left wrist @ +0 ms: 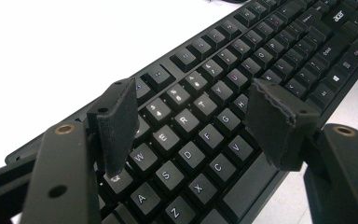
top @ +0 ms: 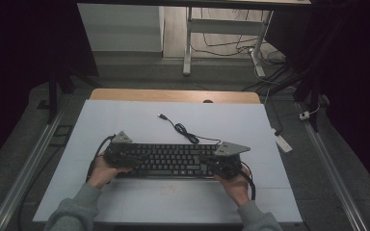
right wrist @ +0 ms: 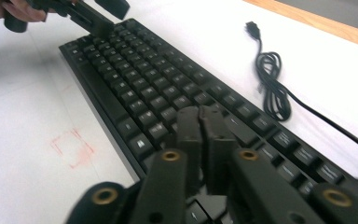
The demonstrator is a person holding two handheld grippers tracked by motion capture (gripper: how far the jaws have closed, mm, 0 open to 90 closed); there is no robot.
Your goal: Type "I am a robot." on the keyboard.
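We see a black Acer keyboard [top: 166,160] lying flat on the white mat [top: 125,120], toward the mat's near edge and lengthwise across it. Our left gripper [top: 120,156] hangs over the keyboard's left end; in the left gripper view its two padded jaws stand wide apart above the letter keys [left wrist: 186,135], one pad's tip just over a key near W, the other over the keys by V and G, and nothing is held between them. Our right gripper [top: 221,161] sits over the keyboard's right end; in the right gripper view its jaws are pressed together with no gap and nothing between them, their tips above the keys of the keyboard's lower rows.

Behind the keyboard, its black cable [top: 183,130] runs off the back edge, gathers in a small coil and ends in a USB plug [top: 162,116] lying loose on the mat. In front of the keyboard, a faint red square mark [right wrist: 72,148] shows on the mat. Beyond the mat, behind the keyboard, a strip of wooden table edge [top: 173,95] appears. Nothing lies between either gripper and the keys beneath it.
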